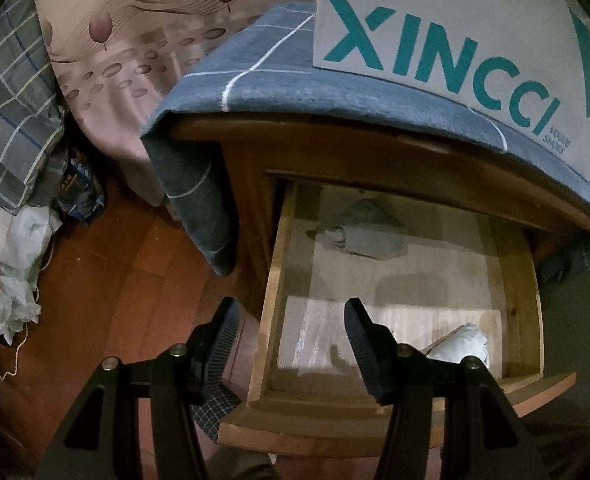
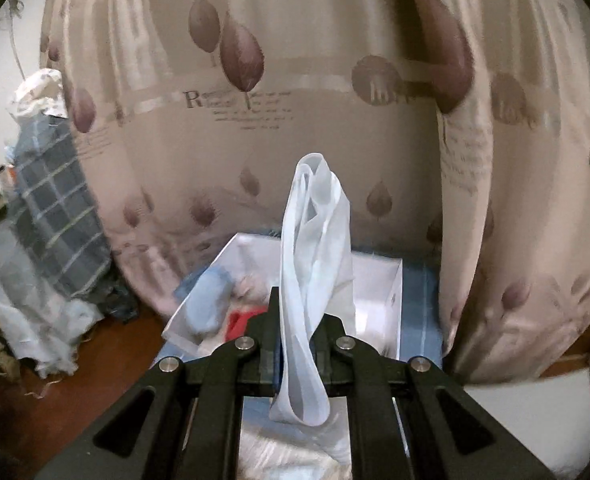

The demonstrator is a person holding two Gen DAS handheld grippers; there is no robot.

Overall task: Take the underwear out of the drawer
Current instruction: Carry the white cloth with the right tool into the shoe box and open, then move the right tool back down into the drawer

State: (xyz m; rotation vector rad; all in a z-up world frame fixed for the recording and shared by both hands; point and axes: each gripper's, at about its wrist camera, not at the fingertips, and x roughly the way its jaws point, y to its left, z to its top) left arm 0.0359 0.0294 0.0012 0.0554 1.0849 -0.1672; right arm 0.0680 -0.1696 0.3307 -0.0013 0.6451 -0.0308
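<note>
The right gripper (image 2: 295, 344) has its fingers clamped on a white sheer garment (image 2: 315, 264) above the open white box (image 2: 379, 280), while the left gripper (image 1: 291, 336), fingers wide, faces the drawer (image 1: 279, 280), where grey folded underwear (image 1: 367, 236) lies straight ahead toward the back edge.

We look into the open drawer (image 1: 395, 280), folded garment (image 1: 371, 236) at its back, another piece (image 1: 461, 346) front right, box (image 1: 455, 40) on the nightstand (image 1: 335, 140) above, curtain (image 1: 135, 40) behind left
</note>
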